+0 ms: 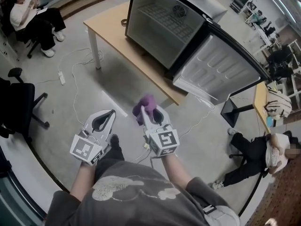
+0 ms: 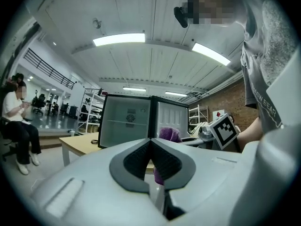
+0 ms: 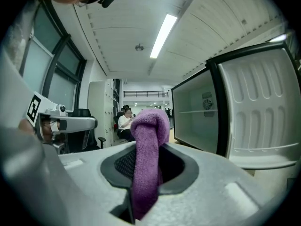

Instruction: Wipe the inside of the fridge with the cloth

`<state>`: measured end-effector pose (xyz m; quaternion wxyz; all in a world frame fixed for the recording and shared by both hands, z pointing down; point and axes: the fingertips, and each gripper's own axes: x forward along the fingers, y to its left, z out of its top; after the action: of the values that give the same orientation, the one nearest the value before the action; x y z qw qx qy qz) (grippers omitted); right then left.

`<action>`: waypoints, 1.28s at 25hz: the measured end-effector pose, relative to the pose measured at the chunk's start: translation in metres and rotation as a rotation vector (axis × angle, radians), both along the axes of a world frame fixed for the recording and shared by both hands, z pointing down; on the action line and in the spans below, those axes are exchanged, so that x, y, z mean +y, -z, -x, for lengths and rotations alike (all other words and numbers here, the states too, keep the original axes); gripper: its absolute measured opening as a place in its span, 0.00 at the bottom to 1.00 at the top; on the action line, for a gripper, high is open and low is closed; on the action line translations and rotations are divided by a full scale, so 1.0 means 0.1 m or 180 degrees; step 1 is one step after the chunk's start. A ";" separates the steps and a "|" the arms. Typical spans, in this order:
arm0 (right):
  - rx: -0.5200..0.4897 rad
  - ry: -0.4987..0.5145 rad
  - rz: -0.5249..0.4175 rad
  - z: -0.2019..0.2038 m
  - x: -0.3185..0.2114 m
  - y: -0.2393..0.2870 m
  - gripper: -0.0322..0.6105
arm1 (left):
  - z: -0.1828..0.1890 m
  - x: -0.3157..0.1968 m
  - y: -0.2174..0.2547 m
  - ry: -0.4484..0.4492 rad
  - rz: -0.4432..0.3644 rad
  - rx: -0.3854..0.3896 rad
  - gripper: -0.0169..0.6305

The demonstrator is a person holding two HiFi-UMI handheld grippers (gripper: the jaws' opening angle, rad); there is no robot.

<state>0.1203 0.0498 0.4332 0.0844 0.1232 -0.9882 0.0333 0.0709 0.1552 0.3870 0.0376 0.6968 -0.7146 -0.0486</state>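
A small black fridge (image 1: 178, 18) stands on a wooden table (image 1: 113, 32), its door (image 1: 221, 69) swung wide open to the right. Its white inside (image 2: 126, 122) holds a wire shelf (image 1: 164, 18). My right gripper (image 1: 149, 111) is shut on a purple cloth (image 1: 145, 106), which sticks up between the jaws (image 3: 148, 145). My left gripper (image 1: 104, 118) is beside it, shut and holding nothing. Both grippers hang over the floor, well short of the fridge. The cloth (image 2: 169, 134) also shows past the left gripper's jaws.
A person sits on a chair (image 1: 33, 18) at the far left. Another person (image 1: 256, 154) sits on the floor at the right. A black office chair (image 1: 21, 107) stands at the left. White cables and a power strip (image 1: 61, 77) lie on the floor near the table leg.
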 end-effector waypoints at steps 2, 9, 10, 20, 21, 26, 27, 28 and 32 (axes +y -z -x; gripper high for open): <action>-0.0008 -0.0074 -0.0025 0.26 -0.11 0.08 0.17 | 0.28 -0.12 0.07 -0.0083 -0.0022 -0.0011 0.05; -0.0091 -0.0359 -0.0119 0.82 -0.43 0.26 0.17 | 0.92 -0.45 0.17 -0.0323 -0.0109 -0.0069 0.05; -0.0092 -0.0381 -0.0130 0.87 -0.46 0.27 0.17 | 0.99 -0.49 0.17 -0.0333 -0.0111 -0.0075 0.05; -0.0139 -0.0554 -0.0139 1.27 -0.91 0.32 0.17 | 1.43 -0.88 0.16 -0.0400 -0.0117 -0.0093 0.05; -0.0156 -0.0567 -0.0146 1.34 -0.98 0.33 0.17 | 1.49 -0.95 0.16 -0.0408 -0.0112 -0.0120 0.05; -0.0221 -0.0565 -0.0123 1.73 -1.34 0.28 0.17 | 1.81 -1.41 0.21 -0.0485 -0.0077 -0.0234 0.05; -0.0239 -0.0573 -0.0118 1.81 -1.44 0.29 0.17 | 1.87 -1.53 0.22 -0.0508 -0.0076 -0.0258 0.05; -0.0260 -0.0580 -0.0111 1.88 -1.55 0.30 0.17 | 1.93 -1.66 0.24 -0.0534 -0.0081 -0.0281 0.05; -0.0367 -0.0608 -0.0116 2.20 -1.95 0.41 0.17 | 2.22 -2.16 0.37 -0.0621 -0.0109 -0.0398 0.05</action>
<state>-0.1001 -0.1450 0.3923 0.0216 0.2163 -0.9756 0.0303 -0.1509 -0.0604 0.3504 -0.0144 0.7653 -0.6434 -0.0133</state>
